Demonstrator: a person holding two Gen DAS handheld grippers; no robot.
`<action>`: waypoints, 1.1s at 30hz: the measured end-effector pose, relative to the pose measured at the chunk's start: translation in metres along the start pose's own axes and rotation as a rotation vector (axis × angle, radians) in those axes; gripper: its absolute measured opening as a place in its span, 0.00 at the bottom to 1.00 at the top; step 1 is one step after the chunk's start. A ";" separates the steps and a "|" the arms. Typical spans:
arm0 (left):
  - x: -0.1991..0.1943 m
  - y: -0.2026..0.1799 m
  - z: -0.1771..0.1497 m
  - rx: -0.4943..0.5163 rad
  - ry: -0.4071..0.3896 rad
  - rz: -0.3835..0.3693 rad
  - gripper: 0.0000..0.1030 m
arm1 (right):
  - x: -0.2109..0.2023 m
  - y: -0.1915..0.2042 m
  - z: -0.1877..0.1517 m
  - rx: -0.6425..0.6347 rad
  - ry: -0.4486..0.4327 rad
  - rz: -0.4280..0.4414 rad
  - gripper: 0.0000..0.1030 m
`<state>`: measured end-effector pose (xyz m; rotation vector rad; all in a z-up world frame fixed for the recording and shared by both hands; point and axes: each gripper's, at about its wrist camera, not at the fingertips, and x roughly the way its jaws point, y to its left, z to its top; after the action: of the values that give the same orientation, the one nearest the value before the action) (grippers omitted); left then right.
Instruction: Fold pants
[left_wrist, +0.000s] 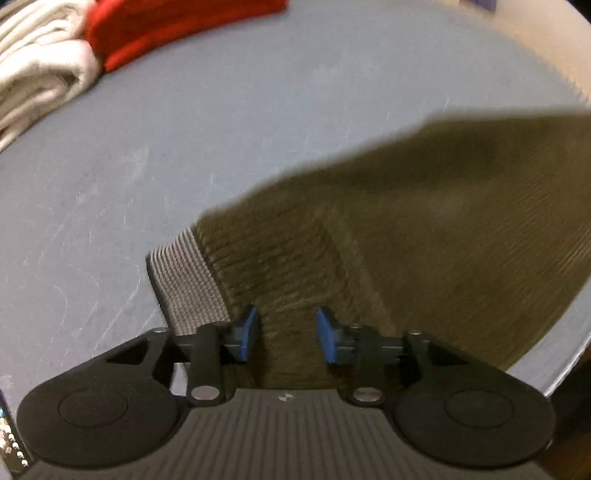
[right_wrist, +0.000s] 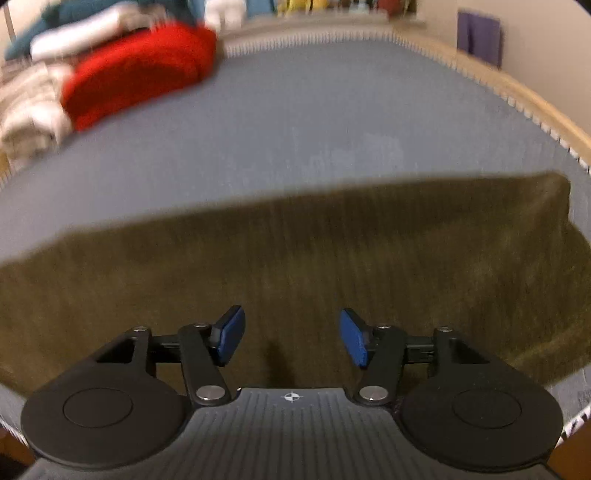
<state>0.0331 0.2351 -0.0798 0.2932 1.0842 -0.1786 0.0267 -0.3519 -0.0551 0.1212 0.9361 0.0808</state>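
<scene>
Both grippers hovered with jaws apart over olive-brown pants on a grey-blue mat.

Blue-padded fingers (left_wrist: 248, 334) of the left gripper (left_wrist: 286, 334) stood apart over the pants (left_wrist: 424, 236), beside their grey ribbed waistband (left_wrist: 188, 284); whether the pads touched the cloth could not be told. From the waistband the ribbed olive-brown fabric spread flat to the right across the mat (left_wrist: 184, 129), and motion blur smeared its far edge. Seen from the right wrist, the right gripper (right_wrist: 291, 338) was likewise spread wide above the pants (right_wrist: 295, 251), which lay as a broad band across the mat (right_wrist: 295, 122), their left end cut off by the frame. Well beyond the pants, a red garment (right_wrist: 136, 74) and pale folded cloths (right_wrist: 29, 114) lay blurred at the mat's far left; their kind was hard to make out.
</scene>
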 end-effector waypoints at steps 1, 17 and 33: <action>-0.001 -0.001 0.004 -0.005 0.000 0.003 0.38 | 0.009 -0.003 -0.001 0.005 0.047 -0.024 0.58; -0.037 -0.075 0.077 -0.104 -0.275 -0.131 0.53 | -0.020 -0.091 -0.018 0.255 0.019 -0.134 0.55; -0.023 -0.113 0.108 -0.128 -0.278 -0.187 0.70 | -0.099 -0.248 -0.092 0.998 -0.353 -0.167 0.59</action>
<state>0.0814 0.0929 -0.0288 0.0489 0.8415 -0.3060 -0.1019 -0.6032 -0.0645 0.9463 0.5563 -0.5573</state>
